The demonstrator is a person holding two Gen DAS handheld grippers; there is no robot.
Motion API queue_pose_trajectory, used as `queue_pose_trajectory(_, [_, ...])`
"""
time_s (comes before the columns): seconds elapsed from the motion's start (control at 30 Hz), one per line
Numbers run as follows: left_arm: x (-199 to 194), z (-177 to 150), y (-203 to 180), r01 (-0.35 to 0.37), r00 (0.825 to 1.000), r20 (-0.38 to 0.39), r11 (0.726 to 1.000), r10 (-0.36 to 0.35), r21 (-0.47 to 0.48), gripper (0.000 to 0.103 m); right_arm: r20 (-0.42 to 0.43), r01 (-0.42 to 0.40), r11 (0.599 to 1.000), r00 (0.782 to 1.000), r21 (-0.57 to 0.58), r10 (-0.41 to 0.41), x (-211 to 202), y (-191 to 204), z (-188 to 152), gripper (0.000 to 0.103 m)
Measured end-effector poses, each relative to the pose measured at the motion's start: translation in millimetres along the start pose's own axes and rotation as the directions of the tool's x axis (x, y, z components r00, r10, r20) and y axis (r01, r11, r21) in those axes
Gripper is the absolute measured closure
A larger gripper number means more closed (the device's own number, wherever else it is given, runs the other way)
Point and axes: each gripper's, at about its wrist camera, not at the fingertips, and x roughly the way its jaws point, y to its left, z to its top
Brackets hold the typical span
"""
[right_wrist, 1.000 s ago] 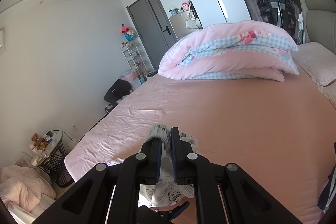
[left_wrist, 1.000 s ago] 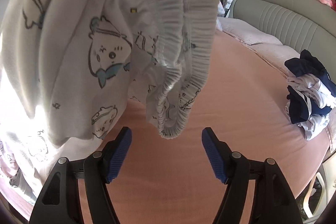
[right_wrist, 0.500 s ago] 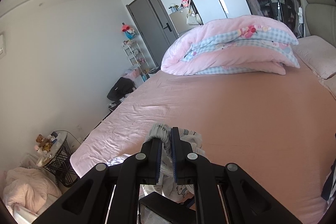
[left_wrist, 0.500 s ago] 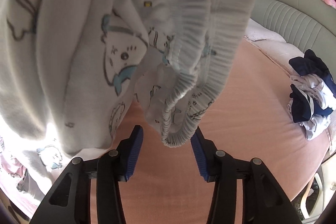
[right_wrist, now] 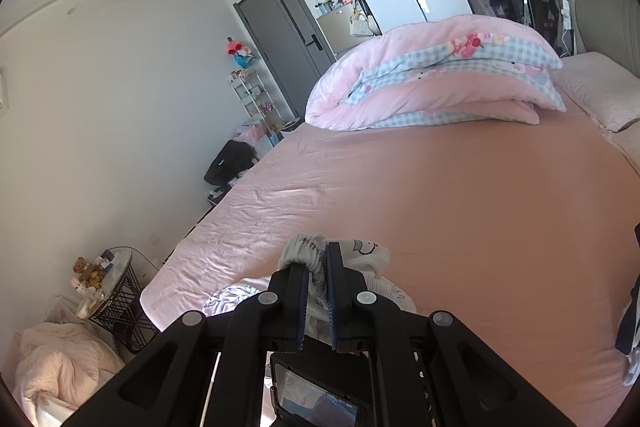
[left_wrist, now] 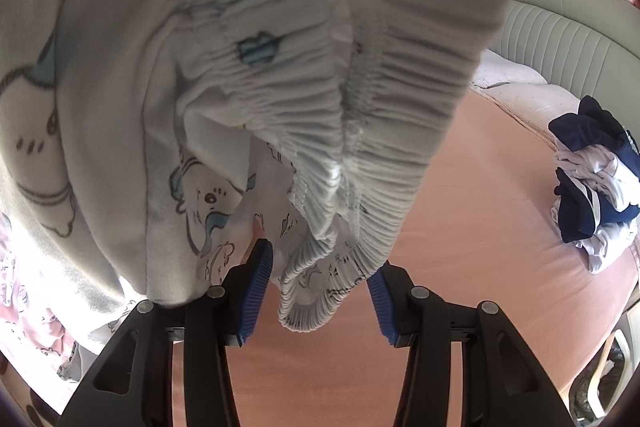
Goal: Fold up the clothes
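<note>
Left wrist view first: my left gripper [left_wrist: 318, 291] sits with its jaws apart, and the elastic waistband [left_wrist: 316, 299] of the white cartoon-print pants [left_wrist: 200, 87] dangles between the blue pads [left_wrist: 256, 297], filling the upper frame. A navy-and-white clothes pile [left_wrist: 596, 183] lies at right on the pink bed [left_wrist: 480, 227].

Right wrist view: my right gripper [right_wrist: 316, 291] is clamped tight on the waistband [right_wrist: 304, 251], lower center.
</note>
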Motion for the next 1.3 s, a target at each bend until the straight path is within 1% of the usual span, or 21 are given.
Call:
queue_pose_trajectory(0.03, [1.5,-1.3,-1.3,-0.010,1.000,-0.005,1.000,0.010,0.012,0.059,0.001,0.004,1.000,1.000,0.003,-0.004,-0.4,-1.2,0.1,0.097])
queue_pose_trajectory(0.07, [2.9,-2.5,-2.1,-0.016,1.000,-0.012,1.000,0.016,0.020,0.062,0.001,0.009,1.000,1.000,0.006,-0.009,-0.8,-2.7,0.4,0.097])
queue_pose_trajectory(0.1, [4.3,-3.6,-2.3,-0.018,1.000,-0.020,1.000,0.019,0.024,0.070,-0.001,0.016,1.000,1.000,0.010,-0.016,-1.0,-4.0,0.6,0.097])
queue_pose_trajectory(0.2, [7.5,-6.9,-2.3,-0.020,0.999,-0.041,0.999,0.021,0.033,0.084,-0.007,0.038,0.999,0.999,0.019,-0.038,-1.1,-8.9,0.0,0.097])
queue_pose_trajectory(0.3, [5.9,-9.2,-1.1,-0.035,0.998,-0.041,0.998,0.037,0.052,0.089,-0.011,0.065,0.998,0.998,0.022,-0.065,0.2,-14.2,-2.1,0.097])
queue_pose_trajectory(0.4, [2.4,-9.2,3.3,-0.076,0.996,-0.035,0.995,0.078,0.063,0.092,-0.021,0.100,0.994,0.995,0.031,-0.100,1.1,-21.8,-3.0,0.097])
queue_pose_trajectory(0.53, [-4.7,-0.9,13.7,-0.114,0.993,-0.035,0.992,0.116,0.055,0.093,-0.014,0.186,0.982,0.983,0.026,-0.186,0.0,-33.4,-2.7,0.097])
queue_pose_trajectory(0.6, [-11.5,7.2,17.5,-0.142,0.990,-0.014,0.988,0.143,0.067,0.093,-0.014,0.223,0.974,0.975,0.024,-0.223,0.3,-38.8,-1.7,0.097])
queue_pose_trajectory(0.67, [-19.7,14.2,22.8,-0.171,0.985,0.008,0.982,0.171,0.075,0.093,-0.018,0.244,0.969,0.970,0.033,-0.243,0.7,-44.9,-0.1,0.097])
queue_pose_trajectory(0.73, [-22.7,25.3,25.1,-0.187,0.982,0.020,0.980,0.186,0.065,0.093,-0.027,0.272,0.962,0.962,0.033,-0.271,0.5,-49.8,1.5,0.097])
queue_pose_trajectory(0.77, [-31.5,25.3,35.3,-0.190,0.982,0.024,0.980,0.189,0.056,0.093,-0.033,0.289,0.957,0.957,0.027,-0.288,0.3,-51.6,2.3,0.097])
queue_pose_trajectory(0.83, [-42.9,26.8,50.5,-0.203,0.979,0.030,0.978,0.202,0.041,0.093,-0.083,0.338,0.941,0.938,-0.002,-0.337,5.3,-54.9,3.6,0.097])
queue_pose_trajectory(0.87, [-45.0,27.1,56.8,-0.214,0.977,0.035,0.976,0.212,0.039,0.093,-0.118,0.341,0.940,0.933,-0.004,-0.339,8.9,-59.0,2.7,0.097])
queue_pose_trajectory(0.9, [-45.4,28.0,55.1,-0.225,0.974,0.041,0.974,0.223,0.039,0.093,-0.153,0.344,0.939,0.928,-0.007,-0.341,12.4,-63.0,1.8,0.097])
queue_pose_trajectory(0.97, [-43.6,32.2,43.7,-0.247,0.968,0.053,0.968,0.244,0.050,0.093,-0.224,0.347,0.938,0.912,-0.020,-0.342,19.8,-70.4,-2.7,0.097])
queue_pose_trajectory(1.03, [-44.0,37.7,53.3,-0.270,0.962,0.059,0.960,0.266,0.072,0.093,-0.267,0.348,0.937,0.900,-0.034,-0.344,24.9,-75.5,-8.6,0.097])
queue_pose_trajectory(1.1, [-41.6,36.0,57.2,-0.305,0.952,0.065,0.947,0.299,0.104,0.093,-0.326,0.336,0.940,0.884,-0.054,-0.335,32.9,-78.0,-14.7,0.097])
queue_pose_trajectory(1.17, [-44.3,37.5,54.9,-0.324,0.946,0.071,0.937,0.317,0.128,0.093,-0.342,0.332,0.941,0.879,-0.060,-0.332,35.9,-80.9,-16.6,0.097])
queue_pose_trajectory(1.3, [-45.6,43.0,59.3,-0.317,0.949,0.056,0.936,0.312,0.156,0.093,-0.374,0.324,0.943,0.868,-0.072,-0.327,41.8,-86.6,-20.3,0.097])
